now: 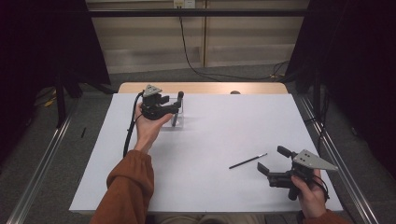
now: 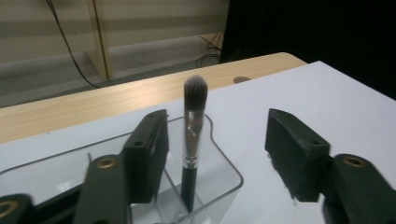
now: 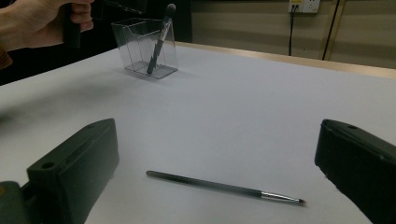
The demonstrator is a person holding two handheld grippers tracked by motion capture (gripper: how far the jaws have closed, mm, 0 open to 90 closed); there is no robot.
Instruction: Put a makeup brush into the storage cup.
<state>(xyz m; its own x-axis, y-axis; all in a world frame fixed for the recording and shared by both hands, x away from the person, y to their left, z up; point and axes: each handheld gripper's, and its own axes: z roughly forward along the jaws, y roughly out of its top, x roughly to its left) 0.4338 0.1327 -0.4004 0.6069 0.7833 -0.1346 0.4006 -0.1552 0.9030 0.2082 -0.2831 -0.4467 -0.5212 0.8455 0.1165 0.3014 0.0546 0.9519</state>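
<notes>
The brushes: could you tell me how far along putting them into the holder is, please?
Done: one brush stands in the clear holder, between the open jaws of the left gripper. In hand: nothing; the right gripper is open. Left: the thin brush lying on the table.

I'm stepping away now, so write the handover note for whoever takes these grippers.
Left gripper: open, jaws either side of the fluffy brush, not pressing it.
Right gripper: open, holding nothing, low over the table.
Done: the fluffy brush stands head up in the clear holder at the far left.
Left: the thin brush lies flat in front of the right gripper; it probably goes in the holder next.
</notes>
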